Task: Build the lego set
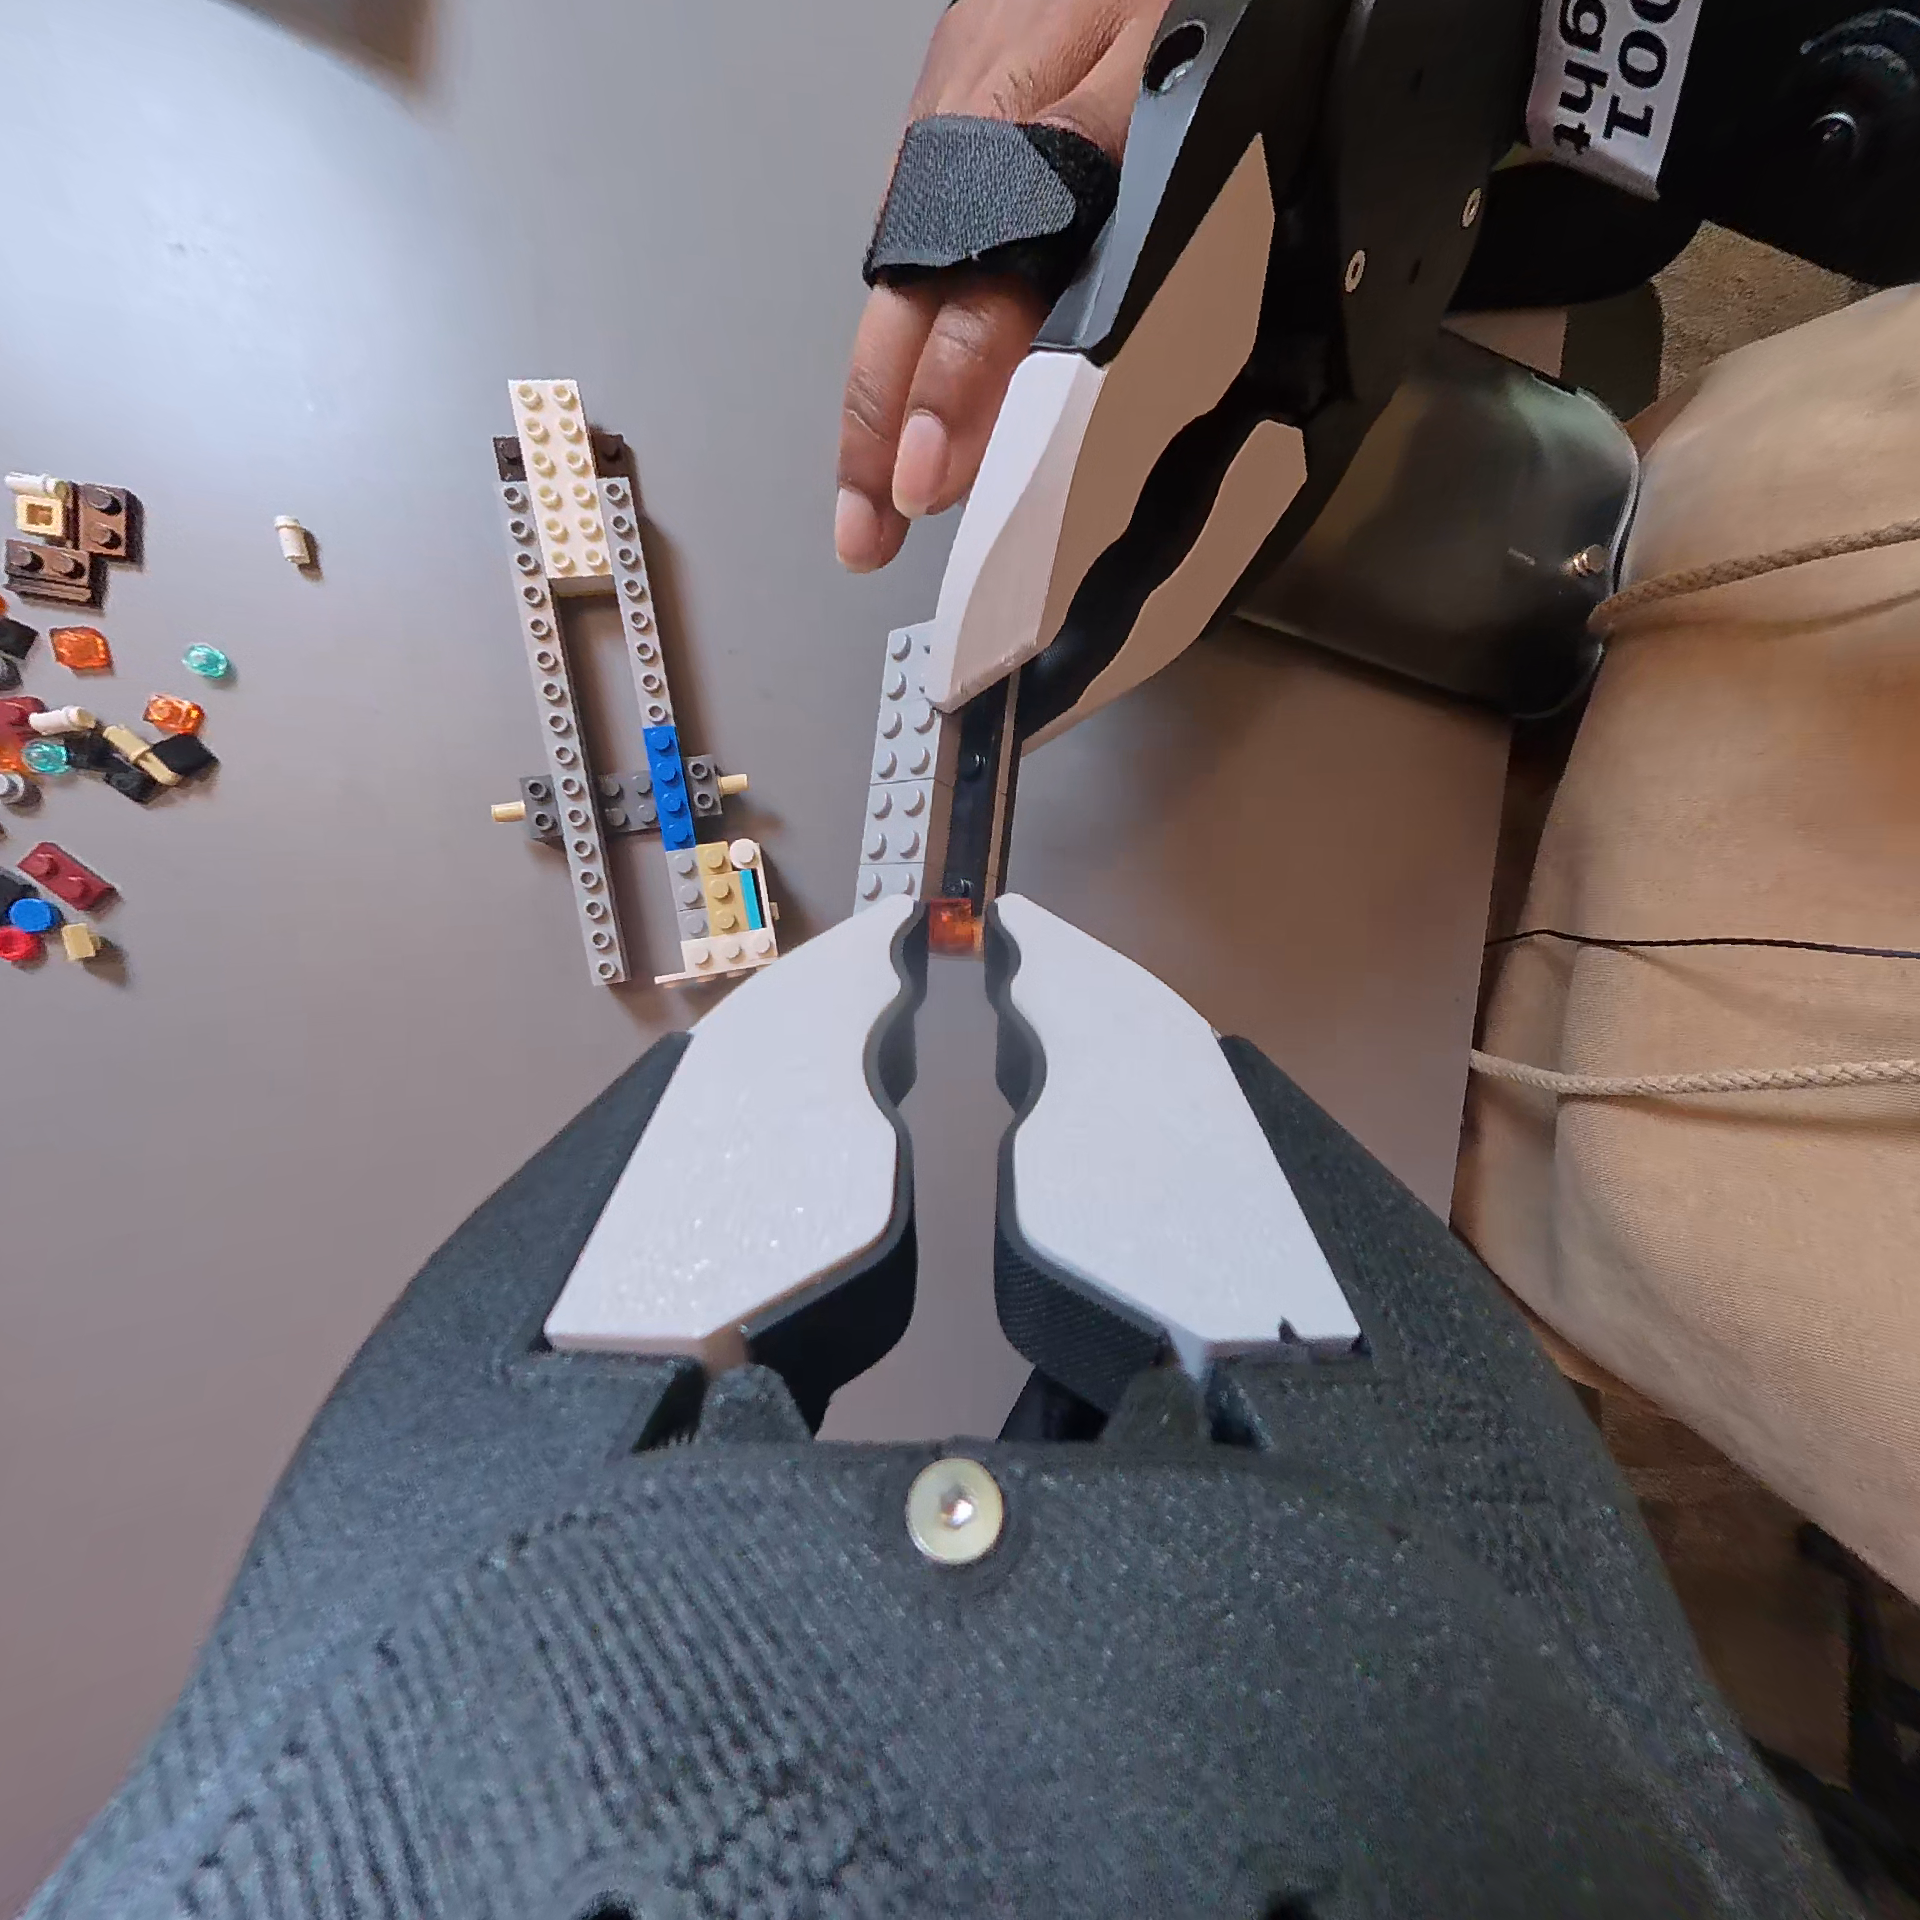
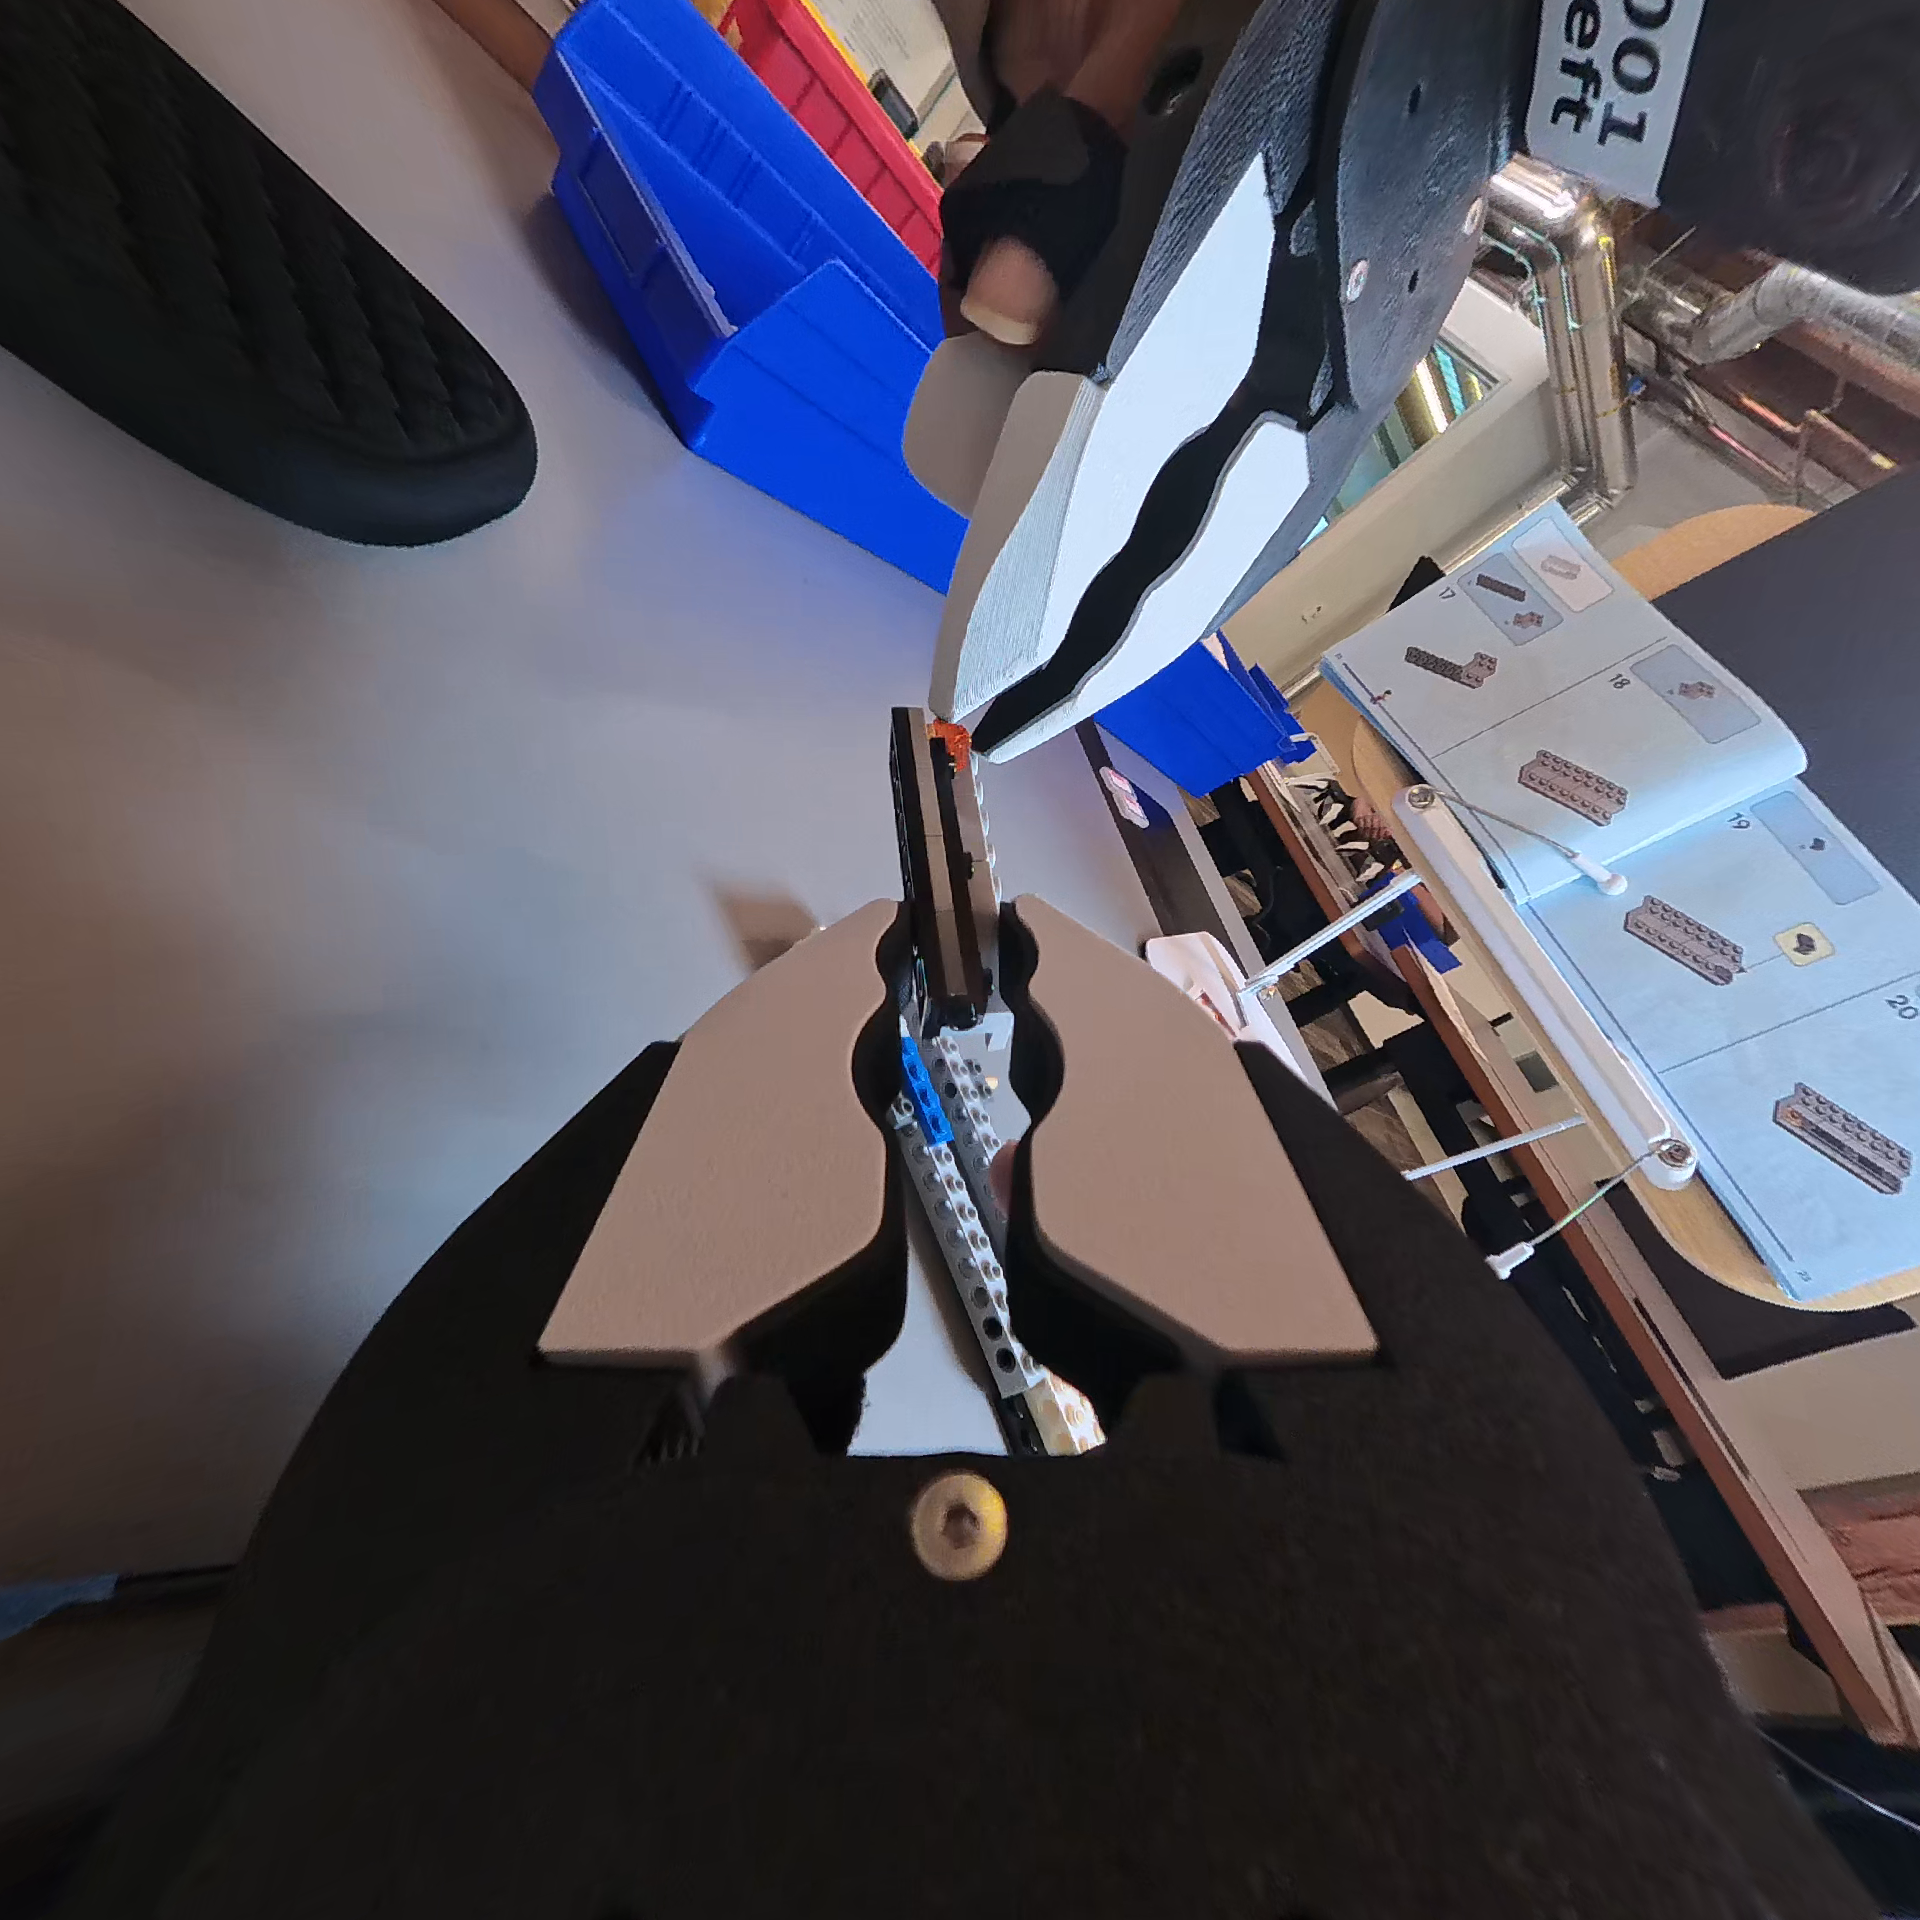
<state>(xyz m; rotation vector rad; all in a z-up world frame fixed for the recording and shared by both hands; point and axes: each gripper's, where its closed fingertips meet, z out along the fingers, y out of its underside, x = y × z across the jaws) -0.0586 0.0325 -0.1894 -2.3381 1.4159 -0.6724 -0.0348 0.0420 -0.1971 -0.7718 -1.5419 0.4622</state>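
**Orange stud meets bar end, both tools pinching**

Left tool (image 1: 951,925): fingers nearly together, pinching a small orange piece (image 1: 954,927) at the very tips. The piece touches the near end of a long grey-and-black bar (image 1: 930,790).

Right tool (image 2: 956,935): fingers closed on the bar's other end, holding it off the worktop (image 1: 260,1143). In the left view the right tool comes down from above, with the bar sticking out of its tips toward the left tool. In the right view the bar (image 2: 940,862) runs forward from the tips, and the left tool's tips bring the orange piece (image 2: 951,740) against its far end.

The two tools point at each other with the bar between them.

On the worktop, left of the bar: a flat chassis (image 1: 603,707) of two grey beams, tan plate on top, blue piece and dark cross-axle lower down. Well to the left, a scatter of loose parts (image 1: 83,727): brown, red, orange, teal, black.

Right view background: blue bins (image 2: 748,281), open instruction booklet (image 2: 1714,914) on a stand.
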